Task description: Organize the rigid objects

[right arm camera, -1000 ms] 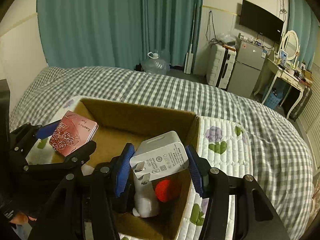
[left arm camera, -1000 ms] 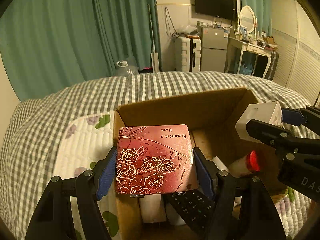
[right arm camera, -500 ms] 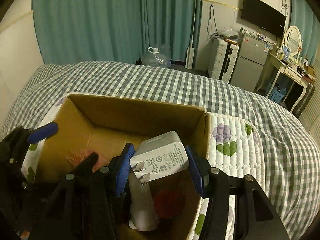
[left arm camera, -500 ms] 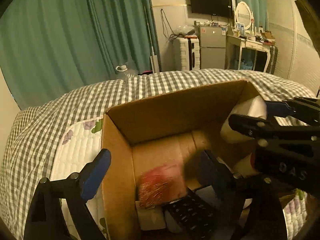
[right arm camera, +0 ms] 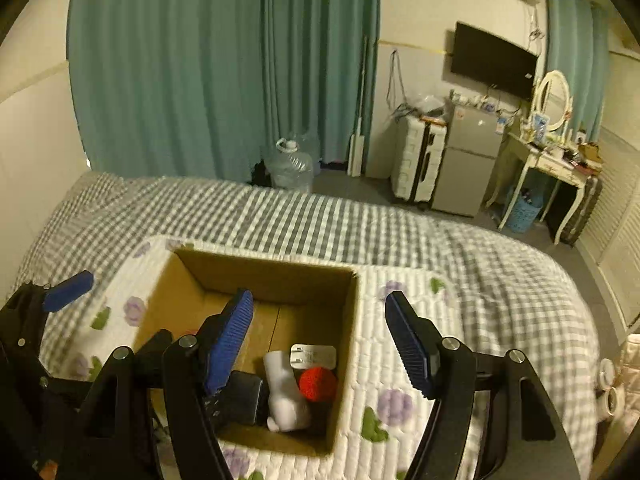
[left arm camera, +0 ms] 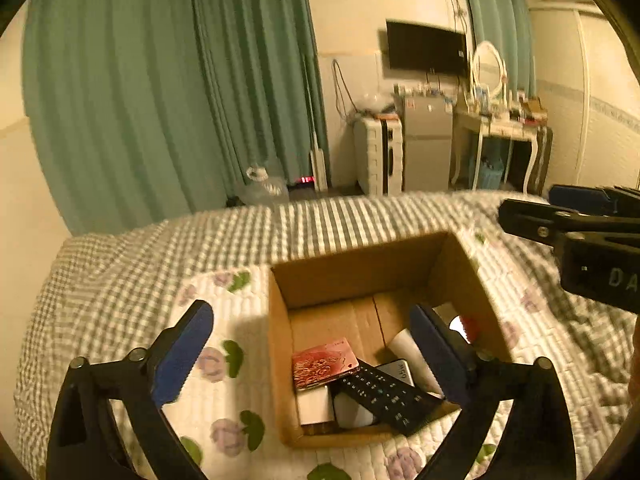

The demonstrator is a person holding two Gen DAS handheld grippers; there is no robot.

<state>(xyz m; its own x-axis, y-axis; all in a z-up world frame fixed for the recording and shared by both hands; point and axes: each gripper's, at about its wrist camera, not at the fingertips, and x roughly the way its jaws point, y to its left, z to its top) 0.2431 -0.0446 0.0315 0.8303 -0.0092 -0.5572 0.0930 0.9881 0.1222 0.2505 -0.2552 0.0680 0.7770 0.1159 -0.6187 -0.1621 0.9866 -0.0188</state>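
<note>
An open cardboard box point(left arm camera: 280, 340) sits on the bed, also in the right wrist view point(right arm camera: 348, 320). Inside lie a red rose-patterned case point(left arm camera: 324, 362), a black remote point(left arm camera: 384, 394), a white bottle point(right arm camera: 284, 388), a red ball point(right arm camera: 318, 384) and a white charger point(right arm camera: 314, 356). My left gripper point(left arm camera: 312, 346) is open and empty above the box. My right gripper point(right arm camera: 320, 338) is open and empty above the box's right side; it also shows at the right in the left wrist view point(left arm camera: 568, 220).
The box rests on a white floral quilt point(right arm camera: 380, 400) over a grey checked bedspread point(right arm camera: 320, 224). Beyond the bed are teal curtains point(right arm camera: 200, 60), a water jug point(right arm camera: 290, 164), a suitcase point(right arm camera: 416, 160), a small fridge point(right arm camera: 468, 160) and a dressing table point(right arm camera: 548, 164).
My left gripper opened and dropped the red case into the box. My right gripper opened and dropped the white charger into the box. Both grippers rose and pulled back.
</note>
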